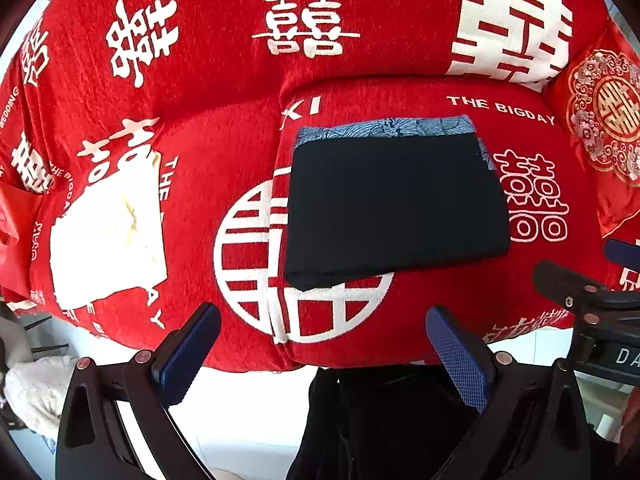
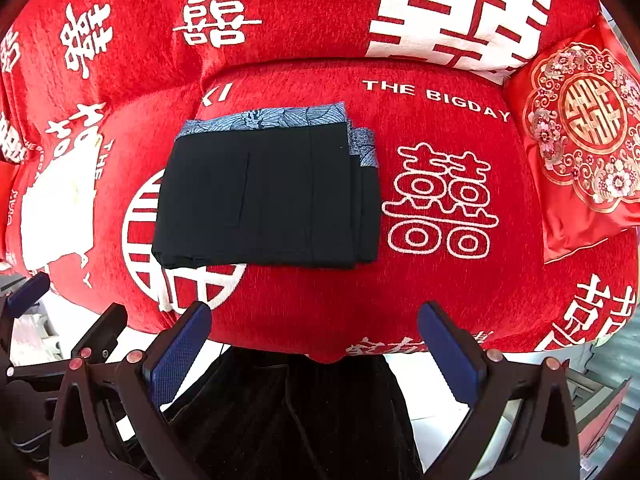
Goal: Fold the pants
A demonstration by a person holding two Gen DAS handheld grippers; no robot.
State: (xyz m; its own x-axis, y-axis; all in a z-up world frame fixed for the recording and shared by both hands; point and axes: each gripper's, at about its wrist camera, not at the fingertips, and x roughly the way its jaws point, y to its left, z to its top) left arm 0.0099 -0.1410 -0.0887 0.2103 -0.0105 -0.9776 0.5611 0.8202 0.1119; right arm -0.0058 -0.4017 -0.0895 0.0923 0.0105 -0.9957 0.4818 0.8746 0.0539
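Lying folded square on the red sofa cover, the pants sit clear of both spread, empty claws.

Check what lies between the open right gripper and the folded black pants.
Only bare red printed sofa cover separates right gripper from folded black pants, seen in the right wrist view.

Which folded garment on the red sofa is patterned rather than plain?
The blue-grey patterned garment, lying beneath the folded black pants; only its far strip and right edge show. The pants are plain black, and the white folded garment to the left is plain too.
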